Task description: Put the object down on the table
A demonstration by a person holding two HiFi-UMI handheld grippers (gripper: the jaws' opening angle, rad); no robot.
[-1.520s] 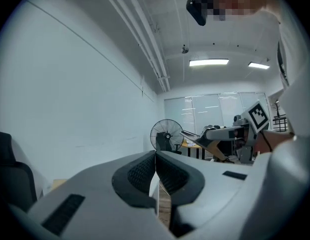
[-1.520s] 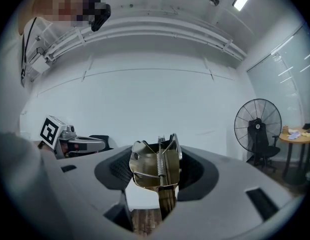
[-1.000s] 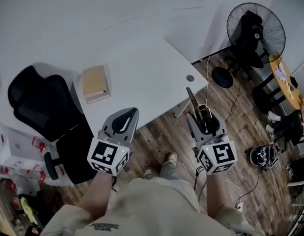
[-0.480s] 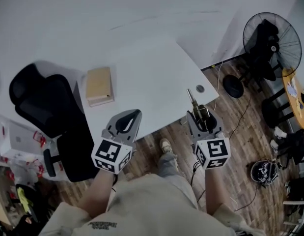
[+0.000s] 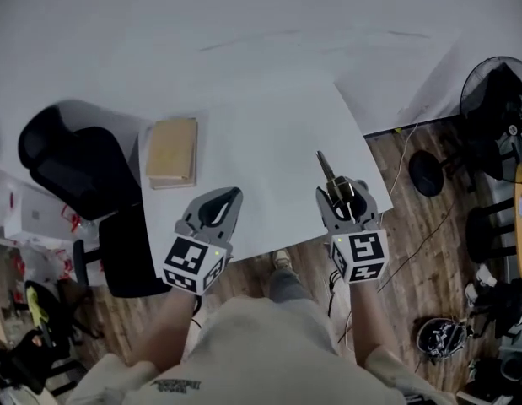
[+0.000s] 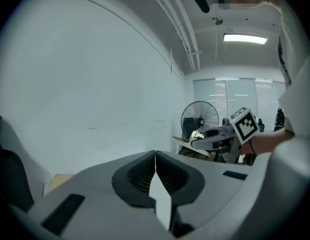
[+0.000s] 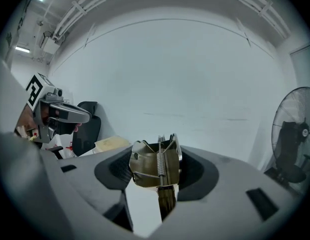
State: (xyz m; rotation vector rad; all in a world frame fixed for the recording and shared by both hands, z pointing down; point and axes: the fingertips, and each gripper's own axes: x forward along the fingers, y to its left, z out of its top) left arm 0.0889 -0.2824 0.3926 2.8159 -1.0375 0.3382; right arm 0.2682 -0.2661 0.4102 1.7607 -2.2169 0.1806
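Your right gripper [image 5: 343, 191] holds a metal spring clip [image 7: 150, 170] tight between its fingers, while your left gripper [image 6: 155, 156] fingers meet on nothing.

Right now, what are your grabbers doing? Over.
Left gripper shut, empty. Right gripper clamped on metal spring clip, over white table's near edge. Tan book far left, clear of it.

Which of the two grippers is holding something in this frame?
The right gripper: its jaws are closed on a metal clip with a spring. The left gripper has its jaws shut together with nothing between them.
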